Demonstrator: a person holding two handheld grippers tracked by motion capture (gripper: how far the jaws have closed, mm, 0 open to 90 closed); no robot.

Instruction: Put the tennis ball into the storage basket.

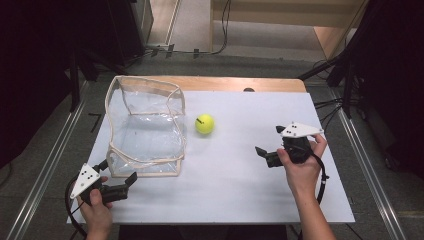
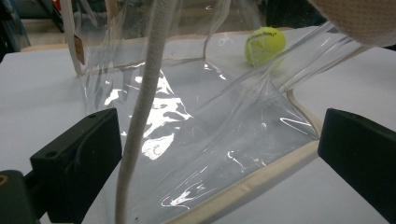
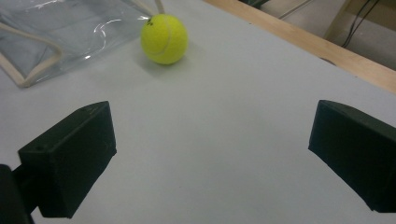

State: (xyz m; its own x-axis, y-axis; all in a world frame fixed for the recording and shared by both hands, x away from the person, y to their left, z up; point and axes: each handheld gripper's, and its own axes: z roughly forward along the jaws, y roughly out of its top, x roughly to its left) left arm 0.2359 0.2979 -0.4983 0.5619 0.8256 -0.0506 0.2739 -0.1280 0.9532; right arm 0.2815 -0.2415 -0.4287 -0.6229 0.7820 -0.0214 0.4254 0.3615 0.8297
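My left gripper (image 1: 121, 185), jaws spread, faces the clear bag (image 1: 145, 125) by the table's (image 1: 240, 195) left edge to steady it; my right gripper (image 1: 267, 145), jaws wide, aims at the ball (image 1: 205, 124) mid-table, just beside the bag.

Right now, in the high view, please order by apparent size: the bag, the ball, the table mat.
1. Mat, the largest.
2. Bag.
3. Ball, the smallest.
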